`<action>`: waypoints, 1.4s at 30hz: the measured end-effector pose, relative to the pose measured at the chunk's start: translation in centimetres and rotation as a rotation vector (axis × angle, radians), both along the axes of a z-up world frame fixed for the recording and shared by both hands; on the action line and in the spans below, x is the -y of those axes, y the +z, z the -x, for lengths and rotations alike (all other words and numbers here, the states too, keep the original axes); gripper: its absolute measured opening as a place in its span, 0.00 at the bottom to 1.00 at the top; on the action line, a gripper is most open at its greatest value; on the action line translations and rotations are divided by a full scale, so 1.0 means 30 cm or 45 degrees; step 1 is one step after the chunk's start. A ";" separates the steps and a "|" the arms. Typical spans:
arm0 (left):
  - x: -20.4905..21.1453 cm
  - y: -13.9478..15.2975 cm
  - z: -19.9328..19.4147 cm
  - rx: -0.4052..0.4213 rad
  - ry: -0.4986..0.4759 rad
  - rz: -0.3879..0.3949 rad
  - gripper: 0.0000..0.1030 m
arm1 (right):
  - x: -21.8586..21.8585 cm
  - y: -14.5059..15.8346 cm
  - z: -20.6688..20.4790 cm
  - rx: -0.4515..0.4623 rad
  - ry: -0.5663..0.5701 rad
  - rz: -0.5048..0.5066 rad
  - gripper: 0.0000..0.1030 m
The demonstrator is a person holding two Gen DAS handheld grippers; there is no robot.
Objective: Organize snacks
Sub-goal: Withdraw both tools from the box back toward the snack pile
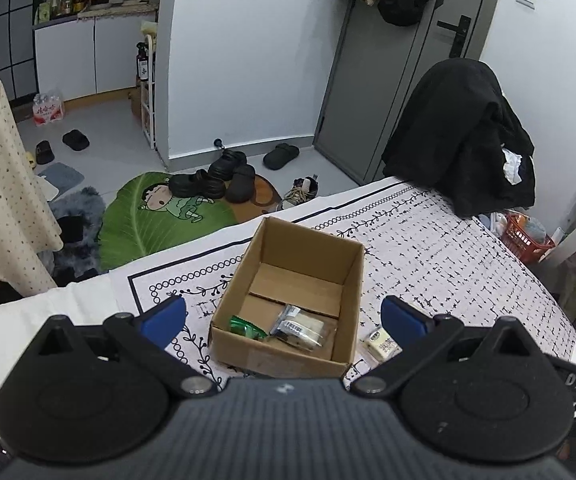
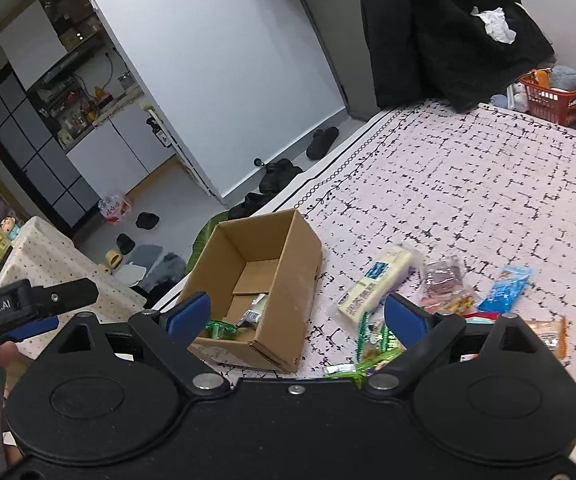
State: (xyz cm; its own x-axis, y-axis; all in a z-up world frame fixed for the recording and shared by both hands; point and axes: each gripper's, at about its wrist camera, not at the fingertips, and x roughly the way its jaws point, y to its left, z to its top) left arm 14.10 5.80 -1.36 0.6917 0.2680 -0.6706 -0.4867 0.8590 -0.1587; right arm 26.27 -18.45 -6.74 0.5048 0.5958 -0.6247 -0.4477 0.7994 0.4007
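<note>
Left gripper (image 1: 284, 318) angled down over cardboard box (image 1: 288, 280) on patterned tablecloth (image 1: 448, 240); jaws spread wide, nothing between. Right gripper (image 2: 298, 316) likewise tilted down, jaws wide, empty, near box's right wall. Box holds green packet (image 1: 246, 327) and clear packet (image 1: 302, 326). Loose snacks (image 2: 380, 284) lie right of box.

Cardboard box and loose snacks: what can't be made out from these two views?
- Cardboard box, near inside corner: hidden by its front wall, left wrist view.
- Clear packet label: too small to read.
- Snacks on the cloth: motion-blurred; nearest ones covered by the right gripper, right wrist view.
- Cream packet: partly behind the left gripper finger.
</note>
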 end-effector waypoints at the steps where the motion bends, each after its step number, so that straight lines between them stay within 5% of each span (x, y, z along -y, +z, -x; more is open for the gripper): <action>1: 0.008 0.004 0.001 0.004 -0.012 0.003 1.00 | 0.015 0.006 0.000 0.003 -0.006 0.000 0.91; 13: 0.140 0.010 -0.040 -0.035 -0.135 0.001 1.00 | 0.250 -0.011 -0.042 -0.060 -0.199 -0.034 0.96; 32: 0.369 -0.153 -0.159 -0.150 -0.241 0.075 1.00 | 0.576 -0.174 -0.052 -0.154 -0.486 -0.029 1.00; 42: 0.458 -0.275 -0.225 -0.216 -0.211 0.106 0.96 | 0.669 -0.300 -0.125 -0.382 -0.600 -0.208 1.00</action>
